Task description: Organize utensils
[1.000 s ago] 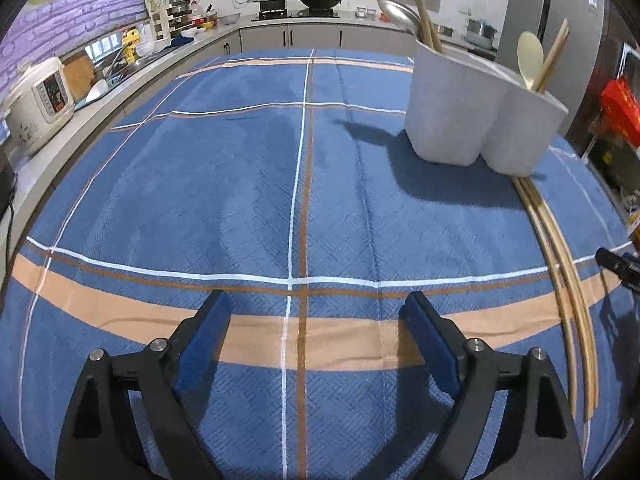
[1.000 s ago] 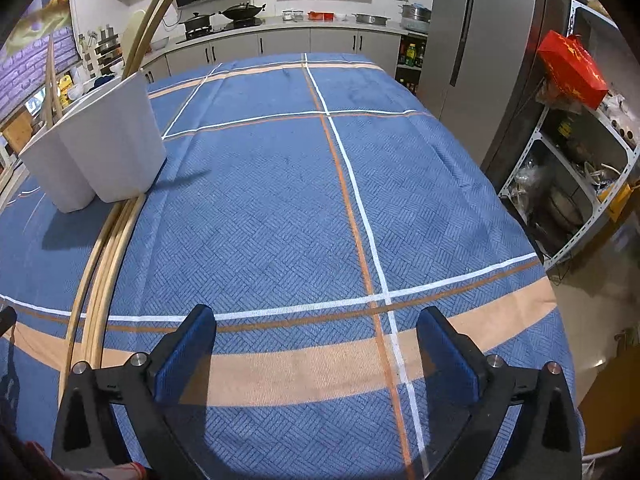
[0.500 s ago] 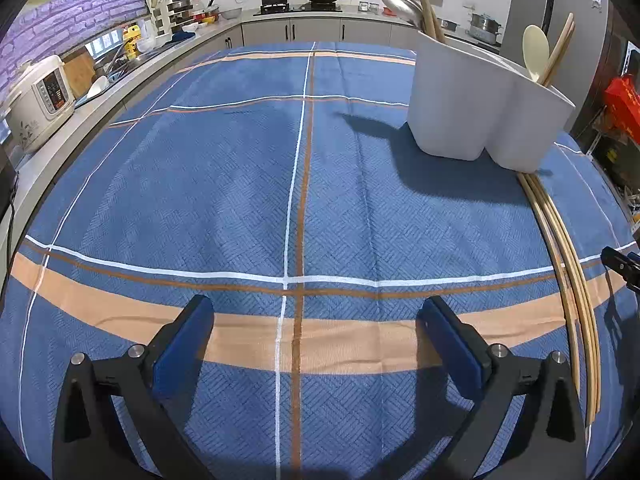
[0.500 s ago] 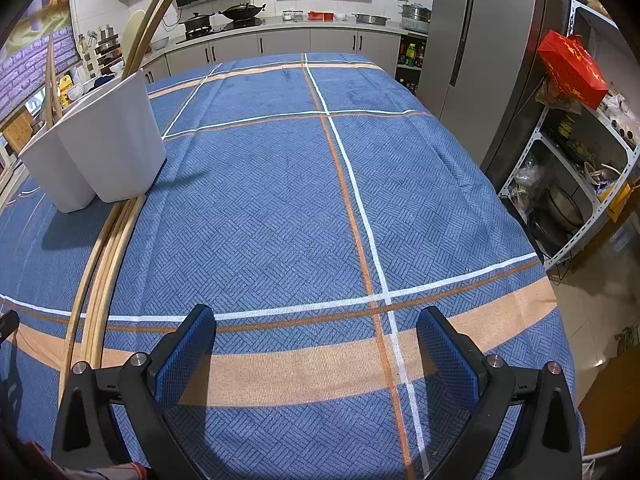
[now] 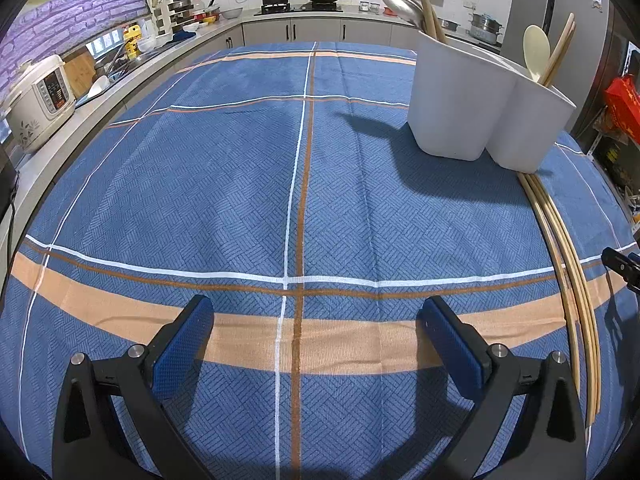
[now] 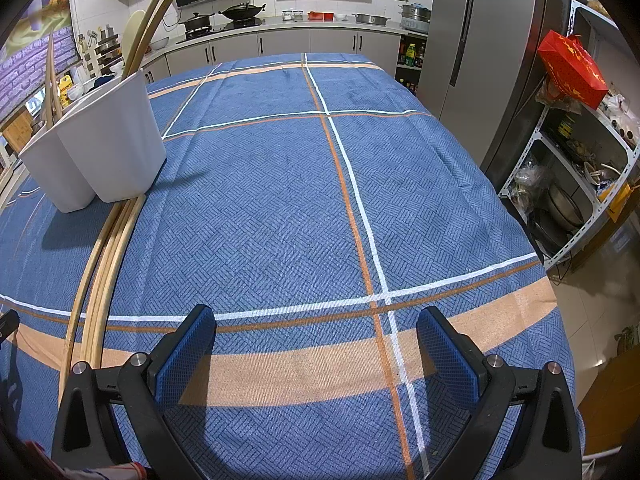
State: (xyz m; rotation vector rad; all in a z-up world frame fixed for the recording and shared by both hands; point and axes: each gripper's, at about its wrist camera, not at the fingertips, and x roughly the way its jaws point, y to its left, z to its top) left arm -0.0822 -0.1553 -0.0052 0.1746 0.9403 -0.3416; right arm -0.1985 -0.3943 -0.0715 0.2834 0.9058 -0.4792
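Counts: one white two-part holder (image 5: 480, 112), and about three or four long chopsticks (image 5: 576, 292) flat on the cloth, hard to count exactly.

In the holder: two long wooden sticks (image 5: 426, 4) and a metal ladle (image 5: 398, 4) in the left part, a pale spoon (image 5: 536, 50) plus a wooden handle in the right part.

Left gripper (image 5: 316, 340): jaws have just been opening, now spread wide, nothing between them, only cloth below. Right gripper (image 6: 316, 344): jaws spread wide, nothing between them.

In the left view the holder stands far right on the table; the chopsticks run from its base toward the near edge, one end touching or just at the holder. In the right view the same holder (image 6: 96, 152) sits far left, the chopsticks (image 6: 104, 264) close beside the left jaw.

Surface: blue tablecloth (image 5: 224, 184) with white and orange stripes covers the table.

Room: a kitchen, with a rice cooker (image 5: 38, 100) on the counter at left, woks on the stove at back, a fridge (image 6: 480, 60) and a metal rack (image 6: 568, 184) at right.

Middle and left of the cloth lie bare; the table's right edge drops off near the rack.
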